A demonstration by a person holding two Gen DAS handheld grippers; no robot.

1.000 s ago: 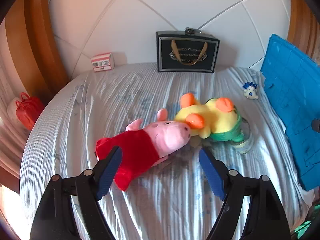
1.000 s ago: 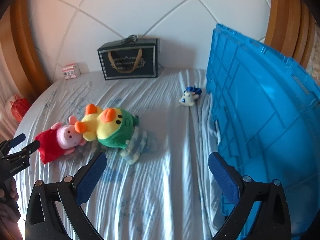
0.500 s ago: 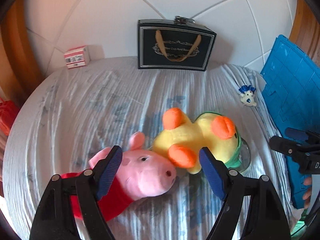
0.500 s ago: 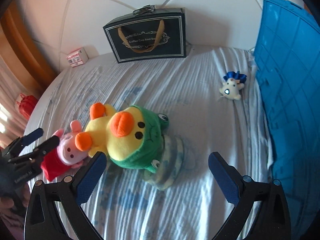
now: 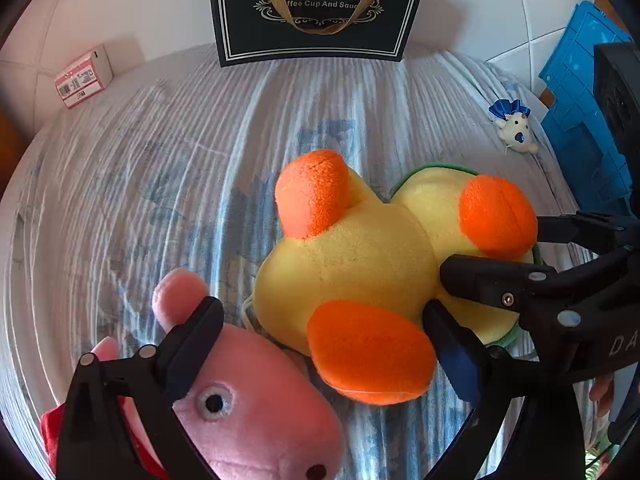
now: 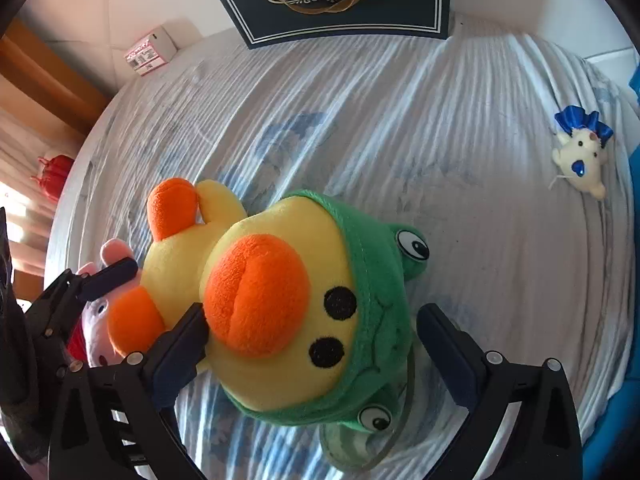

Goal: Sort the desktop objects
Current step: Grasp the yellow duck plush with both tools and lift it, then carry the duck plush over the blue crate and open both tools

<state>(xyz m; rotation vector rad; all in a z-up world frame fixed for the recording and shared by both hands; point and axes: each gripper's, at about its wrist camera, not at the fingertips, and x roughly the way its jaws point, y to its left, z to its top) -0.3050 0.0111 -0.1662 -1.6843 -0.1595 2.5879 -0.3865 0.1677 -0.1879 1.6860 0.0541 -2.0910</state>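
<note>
Duck toy (image 6: 276, 304) lies between the spread right hand-held gripper (image 6: 308, 340); left hand-held gripper (image 5: 320, 340), jaws just opened wider, has closed in over pig toy (image 5: 256, 412): grasps imminent.

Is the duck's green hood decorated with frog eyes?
Yes, the right wrist view shows two white-and-black frog eyes on the green hood around the duck's face.

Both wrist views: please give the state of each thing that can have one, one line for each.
Left gripper: open, jaws just opened wider, over the pig and duck.
Right gripper: open, around the duck's head.
Duck toy: lying on its back, not gripped.
Pig toy: lying beside the duck.
Gift bag: upright.
Mouse toy: lying alone.
</note>
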